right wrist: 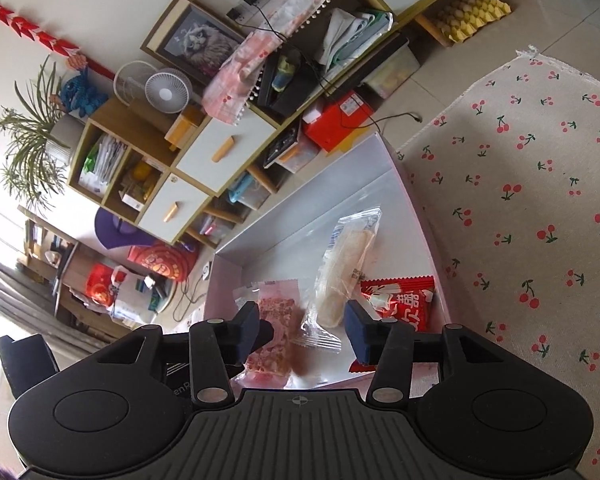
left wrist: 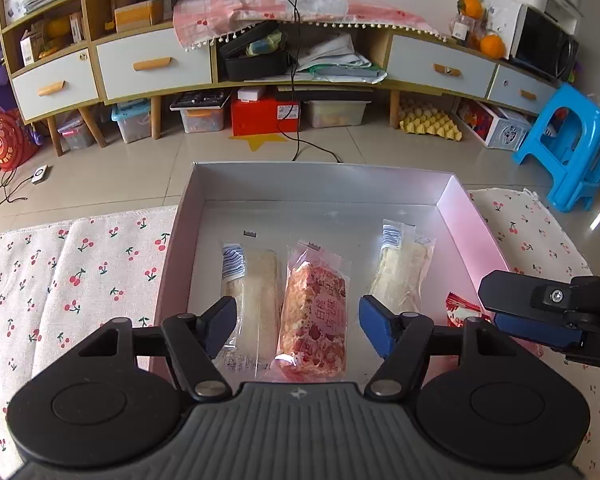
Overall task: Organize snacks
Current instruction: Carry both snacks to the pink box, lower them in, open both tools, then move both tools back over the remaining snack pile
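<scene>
A: How does the left gripper [left wrist: 298, 326] stand?

B: Spread wide, holding nothing. The pink snack bar [left wrist: 314, 318] lies between its fingers, below them on the floor of the box [left wrist: 320, 184].

A: And the right gripper [right wrist: 302, 330]?

B: Also parted and empty, over the box's near corner, the red packet [right wrist: 400, 304] just past its right finger.

A: Farther in?

B: Two pale wrapped cakes, one [left wrist: 252, 296] just left of the pink bar, one [left wrist: 402, 272] to its right. The box sits on a cherry-print cloth [left wrist: 72, 276].

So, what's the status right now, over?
Left tongs open, empty, over the pink snack. Right tongs open, empty. Four snacks in the box. Nothing blocking.
</scene>
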The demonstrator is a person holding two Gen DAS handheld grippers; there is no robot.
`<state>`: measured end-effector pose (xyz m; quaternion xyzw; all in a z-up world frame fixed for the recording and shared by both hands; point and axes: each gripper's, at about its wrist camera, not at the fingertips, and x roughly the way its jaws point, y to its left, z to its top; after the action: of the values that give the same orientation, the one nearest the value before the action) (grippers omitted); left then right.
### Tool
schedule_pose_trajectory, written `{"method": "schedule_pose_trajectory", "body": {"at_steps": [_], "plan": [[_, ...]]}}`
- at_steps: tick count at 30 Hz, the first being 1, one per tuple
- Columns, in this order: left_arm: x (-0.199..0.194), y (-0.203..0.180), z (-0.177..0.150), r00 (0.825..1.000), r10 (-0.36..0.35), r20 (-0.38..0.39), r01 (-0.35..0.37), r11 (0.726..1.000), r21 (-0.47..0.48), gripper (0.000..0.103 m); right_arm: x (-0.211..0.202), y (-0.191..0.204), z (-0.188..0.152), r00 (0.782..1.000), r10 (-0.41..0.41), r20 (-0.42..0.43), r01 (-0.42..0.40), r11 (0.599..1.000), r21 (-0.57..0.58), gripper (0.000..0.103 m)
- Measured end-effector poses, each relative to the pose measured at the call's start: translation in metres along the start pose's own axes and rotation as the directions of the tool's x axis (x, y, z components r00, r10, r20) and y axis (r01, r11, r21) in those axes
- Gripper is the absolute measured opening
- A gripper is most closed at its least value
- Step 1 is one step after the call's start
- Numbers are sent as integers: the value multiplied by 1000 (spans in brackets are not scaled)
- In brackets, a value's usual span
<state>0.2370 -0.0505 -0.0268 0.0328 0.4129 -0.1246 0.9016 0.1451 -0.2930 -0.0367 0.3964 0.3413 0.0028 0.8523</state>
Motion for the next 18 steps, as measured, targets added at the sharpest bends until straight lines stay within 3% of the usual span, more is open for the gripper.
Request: {"method": "schedule_pose_trajectory", "body": {"at_steps": [8,18], "plan": [[-24,6,-5,1000,-11,16,10,1000,17,81,-16,14,2,1000,-18,5,19,999,-45,69],[-59,16,-27,1000,-18,14,17,999,51,96,-44,36,-13,996,-88,-16,84,984,-159,80]]}}
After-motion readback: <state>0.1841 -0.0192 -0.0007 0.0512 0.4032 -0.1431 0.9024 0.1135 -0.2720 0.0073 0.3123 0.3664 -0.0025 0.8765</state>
